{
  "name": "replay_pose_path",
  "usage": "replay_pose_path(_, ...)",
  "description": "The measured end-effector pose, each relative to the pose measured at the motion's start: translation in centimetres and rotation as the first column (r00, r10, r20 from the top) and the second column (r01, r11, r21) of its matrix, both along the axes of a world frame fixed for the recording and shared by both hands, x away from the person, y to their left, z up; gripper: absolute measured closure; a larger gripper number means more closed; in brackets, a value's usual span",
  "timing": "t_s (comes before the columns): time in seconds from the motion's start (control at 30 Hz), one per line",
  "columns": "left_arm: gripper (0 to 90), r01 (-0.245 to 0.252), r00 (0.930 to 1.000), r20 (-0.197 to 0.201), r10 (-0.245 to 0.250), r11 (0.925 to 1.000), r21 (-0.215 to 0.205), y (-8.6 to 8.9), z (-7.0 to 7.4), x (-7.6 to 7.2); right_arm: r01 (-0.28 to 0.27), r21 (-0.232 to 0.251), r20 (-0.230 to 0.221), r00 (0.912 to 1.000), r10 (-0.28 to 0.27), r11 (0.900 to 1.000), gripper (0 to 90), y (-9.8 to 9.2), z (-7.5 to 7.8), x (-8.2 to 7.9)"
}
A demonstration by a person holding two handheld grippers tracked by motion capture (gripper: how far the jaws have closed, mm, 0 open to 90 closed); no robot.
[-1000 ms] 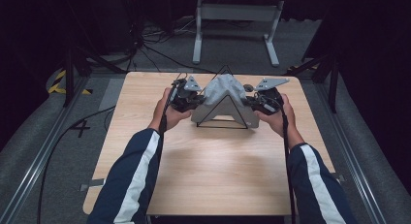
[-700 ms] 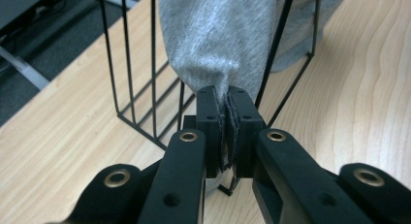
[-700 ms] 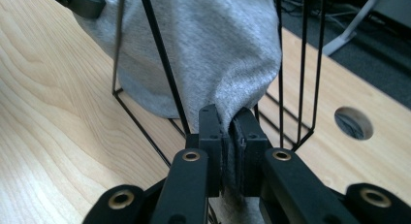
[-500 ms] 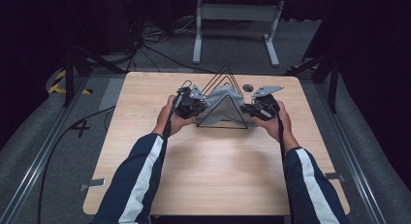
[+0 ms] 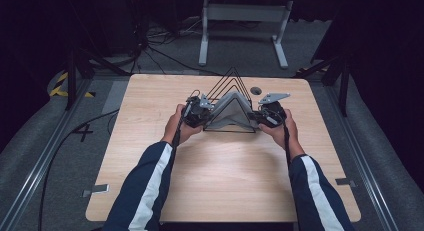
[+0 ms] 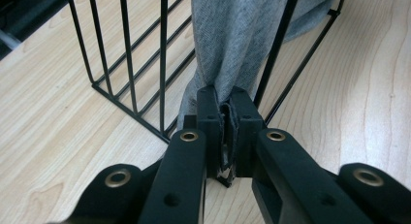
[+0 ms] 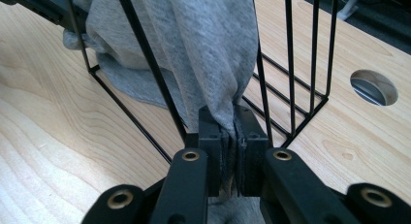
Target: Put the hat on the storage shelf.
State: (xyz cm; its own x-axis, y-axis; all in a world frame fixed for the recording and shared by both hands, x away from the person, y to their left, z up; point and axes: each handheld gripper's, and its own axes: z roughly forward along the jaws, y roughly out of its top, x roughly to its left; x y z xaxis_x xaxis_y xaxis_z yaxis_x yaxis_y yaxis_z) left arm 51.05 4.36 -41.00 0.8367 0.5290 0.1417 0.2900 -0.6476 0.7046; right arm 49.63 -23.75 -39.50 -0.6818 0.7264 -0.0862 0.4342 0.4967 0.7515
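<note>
Pale wooden table [image 5: 225, 181] with a round hole [image 5: 256, 90] behind a triangular black wire rack [image 5: 231, 82]; grey cloth [image 5: 231, 111] drapes over the rack, each end pinched by the left gripper [image 5: 204, 112] and right gripper [image 5: 260, 117]

Grey cloth [image 5: 231, 110] drapes over black triangular wire rack [image 5: 234, 80].

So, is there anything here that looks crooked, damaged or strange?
Nothing stands out. The grey cloth hangs evenly over the black wire rack, which stands upright on the table. The left gripper and the right gripper each pinch one end of the cloth.
</note>
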Motion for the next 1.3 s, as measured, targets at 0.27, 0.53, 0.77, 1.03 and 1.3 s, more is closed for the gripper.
replay_pose_path(0.27, 85.2, -0.008, 0.9999, 0.009, 0.008, 0.9998, -0.02, 1.0, 0.8, -0.3, -0.003, -0.016, 0.011, 0.9999, 0.003, 1.0, 83.0, 0.0, 0.4, -0.3)
replay_pose_path(0.53, 83.4, -0.002, 0.9991, 0.041, 0.002, 1.0, 0.009, 2.8, 2.3, -1.2, 0.003, -0.027, 0.031, 0.9995, -0.002, 1.0, 78.7, -0.7, 1.5, -0.9)
replay_pose_path(0.77, 82.2, -0.007, 0.9982, 0.061, 0.005, 0.9995, 0.031, 4.7, 3.5, -2.3, 0.005, -0.033, 0.051, 0.9987, -0.004, 0.999, 73.7, -1.4, 2.6, -1.7)
replay_pose_path(1.03, 81.7, 0.0, 0.9973, 0.073, -0.004, 0.9979, 0.065, 6.6, 4.1, -3.9, -0.01, -0.048, 0.061, 0.998, 0.013, 0.999, 71.9, -2.2, 3.4, -2.9)
replay_pose_path(1.3, 80.4, 0.017, 0.9968, 0.077, -0.024, 0.9956, 0.092, 8.3, 3.9, -5.7, -0.021, -0.067, 0.057, 0.9981, 0.025, 0.998, 69.3, -2.9, 3.5, -4.0)
